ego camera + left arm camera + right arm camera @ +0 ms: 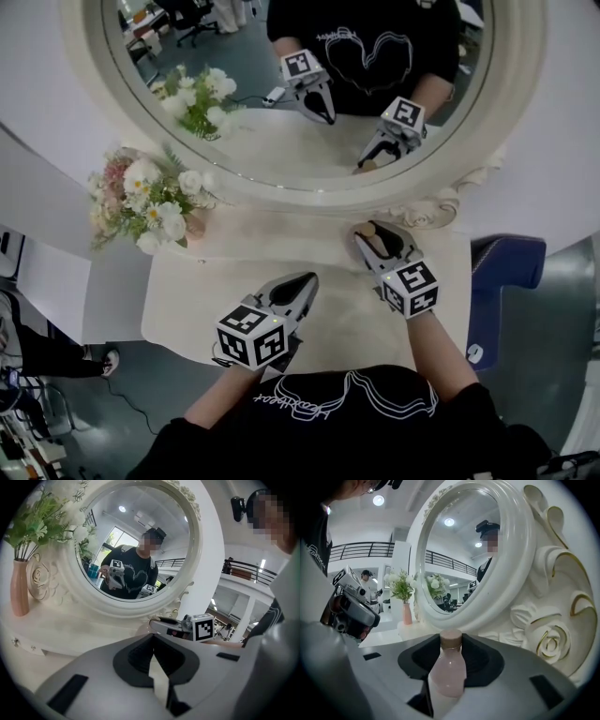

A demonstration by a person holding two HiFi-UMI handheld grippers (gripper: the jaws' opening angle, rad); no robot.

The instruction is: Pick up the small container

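Observation:
The small container (447, 672) is a pale pink bottle with a tan cap. It sits upright between the jaws of my right gripper (449, 645), whose pads close against its sides. In the head view the right gripper (368, 234) is at the back right of the white table (187, 309), close to the mirror's carved frame, with the container (378, 242) showing as a tan patch between the jaws. Whether the bottle rests on the table I cannot tell. My left gripper (307, 279) hovers over the table's middle, jaws together and holding nothing. The left gripper view shows the same (152, 656).
A large oval mirror (281, 141) in a thick white frame stands along the back of the table. A vase of white and pink flowers (150, 202) is at the back left. A blue seat (506, 262) stands to the table's right.

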